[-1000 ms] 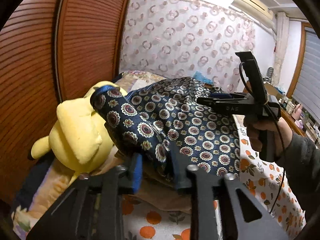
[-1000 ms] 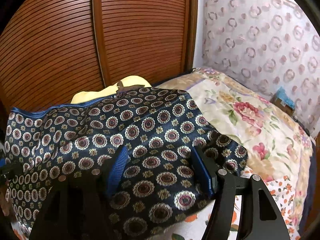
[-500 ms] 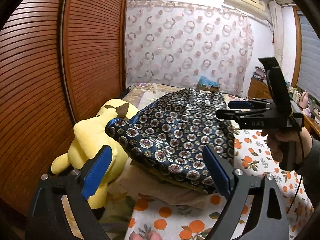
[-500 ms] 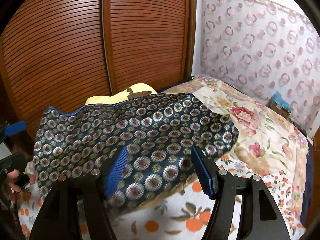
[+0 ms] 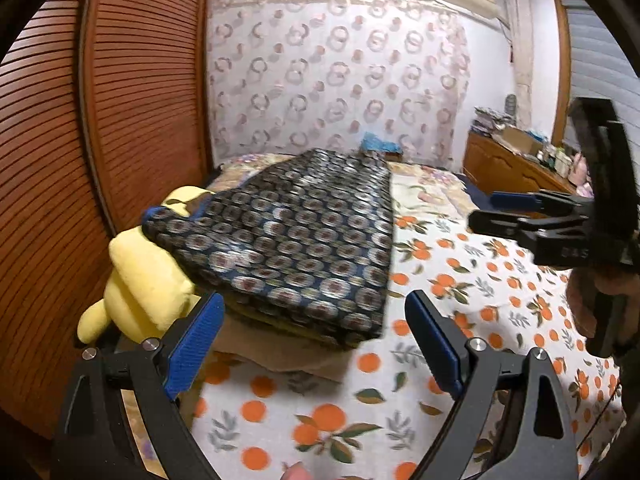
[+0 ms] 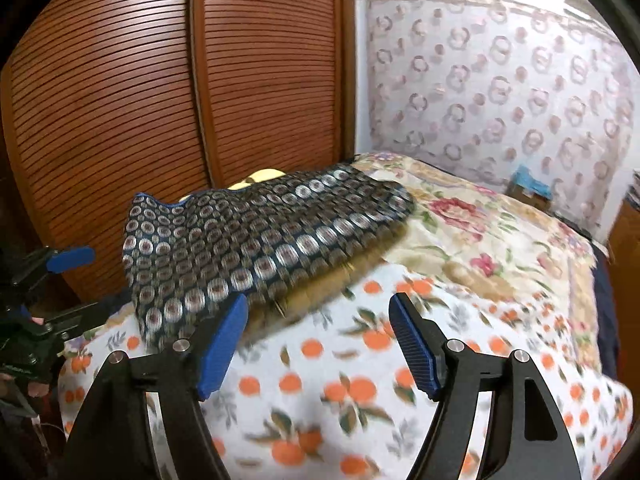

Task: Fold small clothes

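Observation:
A folded navy garment with round medallion prints (image 5: pixel 296 240) lies on top of a pile of folded cloth on the bed; it also shows in the right wrist view (image 6: pixel 256 236). My left gripper (image 5: pixel 316 344) is open and empty, just short of the pile's near edge. My right gripper (image 6: pixel 316 344) is open and empty, near the pile's edge over the orange-print sheet (image 6: pixel 340 400). The right gripper also shows at the right of the left wrist view (image 5: pixel 504 210), and the left gripper at the left of the right wrist view (image 6: pixel 68 280).
A yellow plush toy (image 5: pixel 140 280) sits left of the pile against the brown slatted wardrobe doors (image 5: pixel 80 160). A floral quilt (image 6: pixel 480 232) covers the far bed. A small blue box (image 6: pixel 528 188) lies by the patterned curtain. A wooden dresser (image 5: pixel 512 168) stands at the right.
Both grippers let go of the navy garment and drew back from it. The garment now lies flat on the pile. The left gripper went from shut on the cloth to open.

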Motion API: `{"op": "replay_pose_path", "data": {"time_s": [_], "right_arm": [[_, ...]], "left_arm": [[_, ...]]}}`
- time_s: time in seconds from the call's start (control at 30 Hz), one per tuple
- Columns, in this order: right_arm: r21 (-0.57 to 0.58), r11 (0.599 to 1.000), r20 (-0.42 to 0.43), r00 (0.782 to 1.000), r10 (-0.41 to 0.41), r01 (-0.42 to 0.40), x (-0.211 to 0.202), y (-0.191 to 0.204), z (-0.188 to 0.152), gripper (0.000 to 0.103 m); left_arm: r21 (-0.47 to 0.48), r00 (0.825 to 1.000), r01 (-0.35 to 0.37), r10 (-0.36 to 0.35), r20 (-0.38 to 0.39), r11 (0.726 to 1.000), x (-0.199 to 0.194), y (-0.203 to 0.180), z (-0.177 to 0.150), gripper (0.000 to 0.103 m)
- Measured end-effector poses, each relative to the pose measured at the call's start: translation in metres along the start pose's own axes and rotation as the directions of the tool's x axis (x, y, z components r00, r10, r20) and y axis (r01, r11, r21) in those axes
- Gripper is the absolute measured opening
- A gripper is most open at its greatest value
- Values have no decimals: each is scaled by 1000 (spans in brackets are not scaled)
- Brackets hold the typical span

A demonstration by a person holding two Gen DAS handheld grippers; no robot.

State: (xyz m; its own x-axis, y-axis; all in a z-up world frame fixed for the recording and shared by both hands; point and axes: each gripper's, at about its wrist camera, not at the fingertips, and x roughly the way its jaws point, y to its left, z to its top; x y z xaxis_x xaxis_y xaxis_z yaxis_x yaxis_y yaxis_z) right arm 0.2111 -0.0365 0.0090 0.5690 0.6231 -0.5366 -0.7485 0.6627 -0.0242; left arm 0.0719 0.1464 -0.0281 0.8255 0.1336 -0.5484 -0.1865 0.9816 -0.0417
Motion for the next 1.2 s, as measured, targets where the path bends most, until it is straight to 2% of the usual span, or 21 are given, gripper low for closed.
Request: {"op": "replay_pose_path", "data": {"time_s": [0.07,0.13,0.2,0.53,0.67,1.0,1.13,1.2], "right_arm": [[21,1000,8,1000,-23,23,-21,-2,-14,78],[47,998,14,999,-39,38,-41,-4,-25,85],[70,995,25,997,-68,66,-61,-7,-37,88],[174,958,58,969,-241,228,-155,-14,-85,88],[214,935,70,950,-305,284,-186,-14,-100,88],[303,875,127,894,-429,377,-253,-10,-102,88],[305,856,140,870,-473,417,-264,-5,-104,88],[306,852,142,864,-483,426,-268,-4,-104,88]], "left_arm": [[23,1000,20,-20,-3,1000,1,-12,-1,92],[37,999,34,-34,-6,999,0,-23,-2,92],[47,998,56,-56,-9,997,0,-36,-2,92],[79,988,151,-148,-33,985,-8,-89,-3,92],[102,988,155,-155,-14,983,-21,-108,0,92],[144,981,169,-181,72,975,-58,-137,30,92],[156,980,161,-176,89,975,-66,-141,35,92],[157,979,164,-180,93,974,-68,-142,36,92]]}}
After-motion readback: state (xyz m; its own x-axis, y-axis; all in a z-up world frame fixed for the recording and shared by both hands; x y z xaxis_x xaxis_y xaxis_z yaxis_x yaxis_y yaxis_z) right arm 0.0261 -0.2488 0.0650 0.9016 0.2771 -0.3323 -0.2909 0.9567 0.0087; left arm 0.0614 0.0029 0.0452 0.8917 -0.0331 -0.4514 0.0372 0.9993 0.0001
